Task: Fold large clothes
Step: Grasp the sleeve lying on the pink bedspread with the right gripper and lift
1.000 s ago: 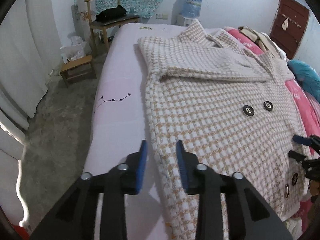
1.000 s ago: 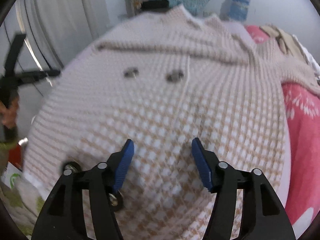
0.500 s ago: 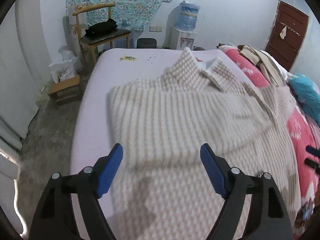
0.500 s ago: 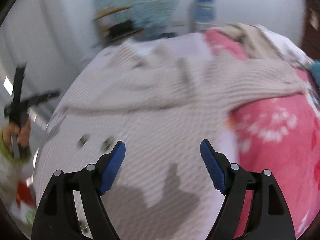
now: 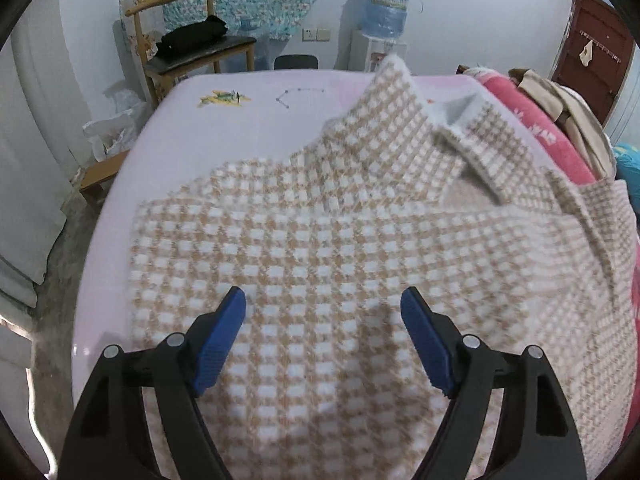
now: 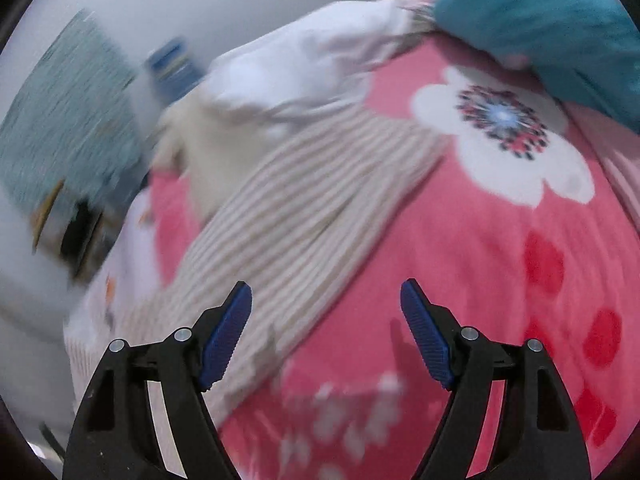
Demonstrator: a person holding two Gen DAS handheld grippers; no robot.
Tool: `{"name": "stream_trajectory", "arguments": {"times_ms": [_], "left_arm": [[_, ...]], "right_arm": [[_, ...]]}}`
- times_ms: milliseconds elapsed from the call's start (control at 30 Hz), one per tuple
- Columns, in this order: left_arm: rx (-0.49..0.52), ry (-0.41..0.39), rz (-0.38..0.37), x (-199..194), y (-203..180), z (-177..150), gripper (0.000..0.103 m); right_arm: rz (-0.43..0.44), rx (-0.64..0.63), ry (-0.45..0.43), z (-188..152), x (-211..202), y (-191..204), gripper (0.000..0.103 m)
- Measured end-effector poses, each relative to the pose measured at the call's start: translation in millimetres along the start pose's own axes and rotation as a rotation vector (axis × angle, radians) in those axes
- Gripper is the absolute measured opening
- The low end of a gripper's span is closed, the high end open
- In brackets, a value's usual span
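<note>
Left wrist view: your left gripper (image 5: 322, 334), blue pads spread wide and holding nothing, hangs over the beige-and-white checked woollen coat (image 5: 360, 240), which lies on the pale lilac bed sheet (image 5: 248, 120) with its collar at the far end; a wooden chair (image 5: 188, 44) and a blue water-cooler bottle (image 5: 386, 6) stand by the far wall. Right wrist view, blurred: your right gripper (image 6: 326, 328), jaws likewise wide and empty, hangs over the coat's sleeve (image 6: 288, 232) lying across a pink flowered quilt (image 6: 480, 260), with a teal fleece cloth (image 6: 552, 36) at far right.
</note>
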State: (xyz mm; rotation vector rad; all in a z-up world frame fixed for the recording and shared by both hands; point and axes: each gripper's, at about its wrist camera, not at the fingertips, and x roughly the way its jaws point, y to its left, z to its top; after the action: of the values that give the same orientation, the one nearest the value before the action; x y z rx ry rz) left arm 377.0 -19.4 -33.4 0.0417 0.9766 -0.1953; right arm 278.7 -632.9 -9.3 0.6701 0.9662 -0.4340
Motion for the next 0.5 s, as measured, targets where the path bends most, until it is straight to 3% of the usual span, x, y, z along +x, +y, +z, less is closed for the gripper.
{"name": "stream_trajectory", "arguments": {"times_ms": [233,367,500], "left_arm": [[0.007,-0.033,-0.020,4,2,-4,0.080],[0.006,-0.046,-0.021,5,2,-6,0.080],[-0.005,-0.052,-0.023,5,4,-6,0.080]], "right_arm": [[-0.045,0.210,0.027,49,61,-45,0.061],[-0.010,0.262,-0.012,62,77,-52,0.058],[-0.011,0.242,-0.035,68,80,-45,0.037]]}}
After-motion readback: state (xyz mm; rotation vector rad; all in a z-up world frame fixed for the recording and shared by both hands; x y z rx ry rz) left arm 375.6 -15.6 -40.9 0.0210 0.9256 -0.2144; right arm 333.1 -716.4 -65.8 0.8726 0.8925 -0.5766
